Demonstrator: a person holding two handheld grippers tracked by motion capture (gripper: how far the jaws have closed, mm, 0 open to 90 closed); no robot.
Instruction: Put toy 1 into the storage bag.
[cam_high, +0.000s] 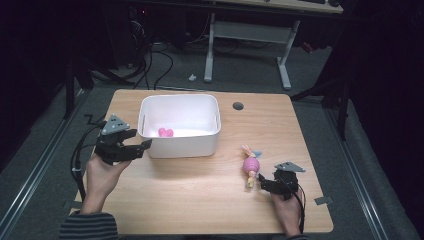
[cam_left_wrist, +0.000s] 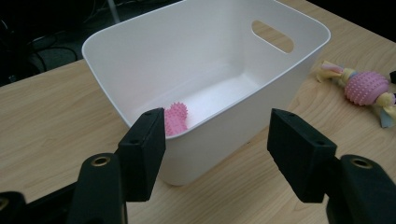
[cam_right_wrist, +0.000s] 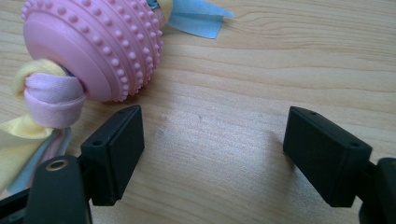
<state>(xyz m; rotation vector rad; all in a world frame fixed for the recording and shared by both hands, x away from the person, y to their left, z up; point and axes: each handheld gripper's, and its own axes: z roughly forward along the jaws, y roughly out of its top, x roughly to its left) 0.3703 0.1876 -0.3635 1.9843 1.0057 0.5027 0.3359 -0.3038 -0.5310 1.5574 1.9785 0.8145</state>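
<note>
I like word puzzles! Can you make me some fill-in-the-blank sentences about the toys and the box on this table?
1. The small pink spiky toy lies inside the white ____.
2. The pink ball toy with cloth tails lies on the ____, outside the box.
3. The jaws of the right gripper are ____, with nothing between them.
4. The left gripper points at the box, and its jaws hold ____.

Missing words: box; table; open; nothing

A wooden table (cam_high: 200, 200) stands before a white-legged desk (cam_high: 285, 65).
</note>
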